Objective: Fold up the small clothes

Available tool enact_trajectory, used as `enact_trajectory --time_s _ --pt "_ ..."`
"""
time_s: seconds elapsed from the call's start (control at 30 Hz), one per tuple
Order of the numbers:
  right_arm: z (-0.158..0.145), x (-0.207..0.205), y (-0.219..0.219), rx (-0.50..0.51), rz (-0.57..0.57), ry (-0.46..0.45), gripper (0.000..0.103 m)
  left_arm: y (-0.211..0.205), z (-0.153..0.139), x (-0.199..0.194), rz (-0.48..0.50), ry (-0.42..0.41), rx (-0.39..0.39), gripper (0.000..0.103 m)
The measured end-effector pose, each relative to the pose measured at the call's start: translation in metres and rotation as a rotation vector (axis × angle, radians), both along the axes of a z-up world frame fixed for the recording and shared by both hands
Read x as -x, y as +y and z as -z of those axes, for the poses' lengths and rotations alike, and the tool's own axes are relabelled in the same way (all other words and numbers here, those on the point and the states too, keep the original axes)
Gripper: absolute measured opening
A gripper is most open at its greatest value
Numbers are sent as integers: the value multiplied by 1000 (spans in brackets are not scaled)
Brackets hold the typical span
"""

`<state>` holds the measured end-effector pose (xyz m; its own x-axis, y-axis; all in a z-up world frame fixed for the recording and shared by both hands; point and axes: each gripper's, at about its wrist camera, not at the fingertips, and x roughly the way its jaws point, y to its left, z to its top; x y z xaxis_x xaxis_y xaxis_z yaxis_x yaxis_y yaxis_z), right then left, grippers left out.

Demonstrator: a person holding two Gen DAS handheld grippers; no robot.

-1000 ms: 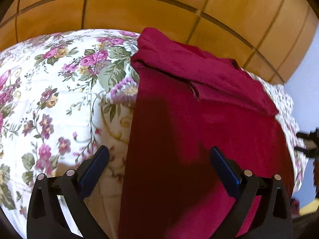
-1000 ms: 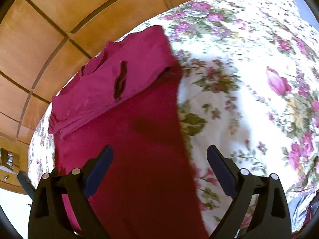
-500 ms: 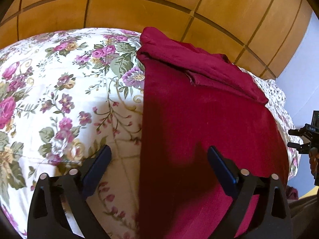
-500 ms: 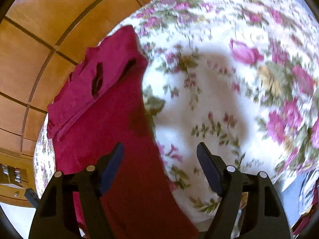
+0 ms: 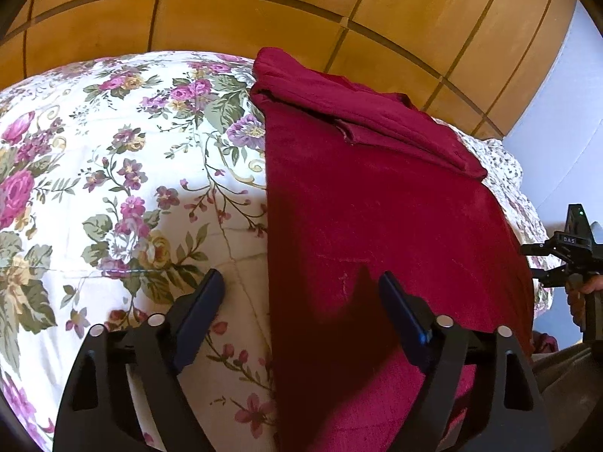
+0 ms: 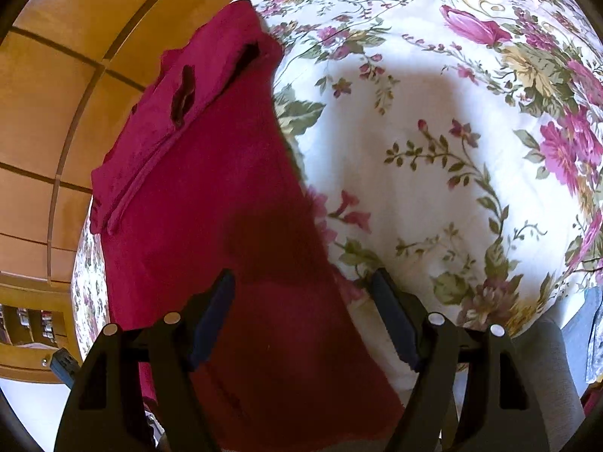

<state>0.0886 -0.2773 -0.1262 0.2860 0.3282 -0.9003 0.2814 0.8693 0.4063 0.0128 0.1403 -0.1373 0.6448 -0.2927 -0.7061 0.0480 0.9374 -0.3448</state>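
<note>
A dark red garment (image 5: 377,218) lies flat on a floral bedspread (image 5: 113,173), its far end folded over into a thick band near the headboard. My left gripper (image 5: 301,293) is open and empty, hovering over the garment's near left edge. In the right wrist view the same garment (image 6: 226,207) fills the left half, and my right gripper (image 6: 303,297) is open and empty over its near right edge. The right gripper also shows at the far right of the left wrist view (image 5: 565,260), held in a hand.
A wooden panelled headboard (image 5: 264,11) stands behind the bed. The floral bedspread (image 6: 452,150) spreads wide to the right of the garment. A wooden shelf unit (image 6: 30,324) sits beyond the bed's left side. A pale blue wall (image 5: 565,113) is at the right.
Both grippers have drawn back toward the near end of the garment and stayed open. The right gripper swung right then back, its jaws narrowing slightly. The garment has not moved.
</note>
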Motion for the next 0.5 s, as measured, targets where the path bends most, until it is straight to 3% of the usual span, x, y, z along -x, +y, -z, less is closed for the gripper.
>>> enact_trajectory --time_s 0.13,0.2,0.27,0.4,0.5 --pt "1 5 6 -28 -4 5 75 -3 0 6 12 -4 13 68" --pt "1 7 7 -34 -6 7 75 -7 0 7 35 -5 16 68" --pt "2 11 7 -49 -4 13 74 -12 0 9 82 4 30 60" --pt "2 22 7 -64 -4 29 71 -17 1 11 111 2 0 60" --pt "3 25 8 -73 1 32 70 -15 1 11 120 7 25 60"
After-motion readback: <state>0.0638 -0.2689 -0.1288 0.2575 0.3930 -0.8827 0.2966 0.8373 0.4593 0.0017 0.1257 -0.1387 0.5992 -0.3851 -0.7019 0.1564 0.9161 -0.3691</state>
